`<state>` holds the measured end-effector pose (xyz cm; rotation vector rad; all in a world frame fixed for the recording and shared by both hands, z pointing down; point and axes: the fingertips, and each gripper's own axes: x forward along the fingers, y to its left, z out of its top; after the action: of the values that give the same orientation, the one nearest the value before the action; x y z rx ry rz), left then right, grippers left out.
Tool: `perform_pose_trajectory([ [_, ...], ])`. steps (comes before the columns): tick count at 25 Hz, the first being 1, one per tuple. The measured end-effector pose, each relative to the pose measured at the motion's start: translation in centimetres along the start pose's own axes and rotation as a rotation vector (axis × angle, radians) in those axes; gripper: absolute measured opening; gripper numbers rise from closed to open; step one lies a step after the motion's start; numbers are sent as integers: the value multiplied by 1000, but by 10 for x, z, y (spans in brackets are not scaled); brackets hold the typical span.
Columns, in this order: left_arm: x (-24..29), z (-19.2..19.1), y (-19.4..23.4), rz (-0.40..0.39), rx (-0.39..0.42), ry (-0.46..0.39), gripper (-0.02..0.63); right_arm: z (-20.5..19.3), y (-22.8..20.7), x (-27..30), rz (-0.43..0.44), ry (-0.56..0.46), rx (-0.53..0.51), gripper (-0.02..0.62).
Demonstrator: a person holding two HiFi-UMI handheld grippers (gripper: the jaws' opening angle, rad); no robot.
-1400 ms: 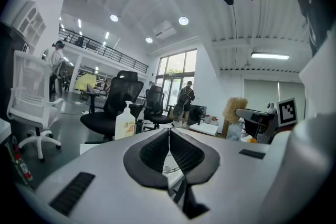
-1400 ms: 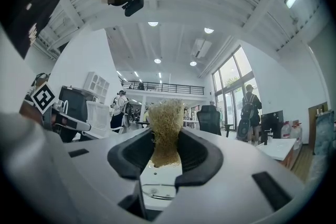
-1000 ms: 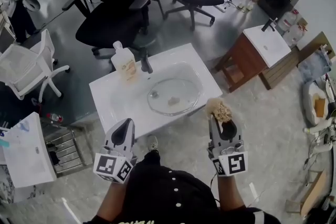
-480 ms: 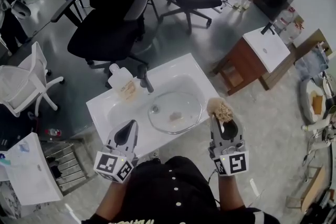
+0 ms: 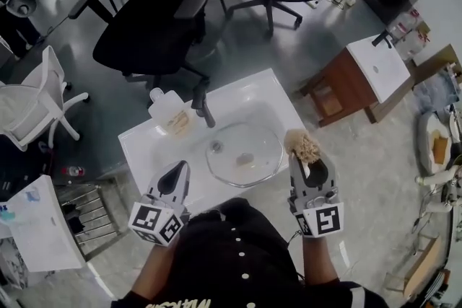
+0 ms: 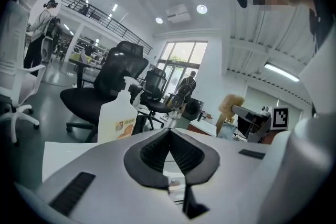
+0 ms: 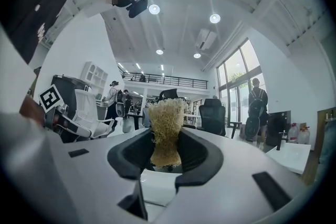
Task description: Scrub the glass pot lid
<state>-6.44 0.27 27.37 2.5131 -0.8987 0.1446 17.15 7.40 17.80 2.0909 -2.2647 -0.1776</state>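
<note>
A round glass pot lid (image 5: 244, 152) lies in the basin of a white sink (image 5: 144, 148), with a brownish smear near its middle. My right gripper (image 5: 306, 155) hovers just off the sink's right edge, shut on a tan fibrous scrubber (image 5: 303, 145) that sticks out past its tips; the same scrubber (image 7: 166, 131) is pinched between the jaws in the right gripper view. My left gripper (image 5: 174, 173) is above the sink's near edge, left of the lid, shut and empty; in the left gripper view its pads (image 6: 169, 152) meet.
A dark faucet (image 5: 203, 105) and a soap bottle (image 5: 170, 116) stand at the sink's far side. Black office chairs (image 5: 155, 18) fill the floor beyond. A white chair (image 5: 32, 99) and a wire rack (image 5: 92, 216) are at left, and a small wooden vanity (image 5: 361, 77) at right.
The sink and lid have drawn closer to both grippers. The left gripper now overlaps the sink's near edge and the right one reaches its right edge. Both grips are unchanged.
</note>
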Motion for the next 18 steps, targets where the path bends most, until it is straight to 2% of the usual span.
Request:
perform_pose_trajectory([
  [6,15,-18,5,-18,-85,51,26,-4,2,39,133,13,-28,144],
  [9,32,-38,2,-96,-191,94,26,-18,0,55,214,36,-81,144],
  [12,51,-52,6,-151,-312,92,26,-40,-1,77,297,69,-123,144],
  [14,54,-68,15,-128,-358,99,25,-59,6,87,359,117,-136,145],
  [18,64,-108,37,-62,-373,166,26,-106,21,104,482,220,-216,146],
])
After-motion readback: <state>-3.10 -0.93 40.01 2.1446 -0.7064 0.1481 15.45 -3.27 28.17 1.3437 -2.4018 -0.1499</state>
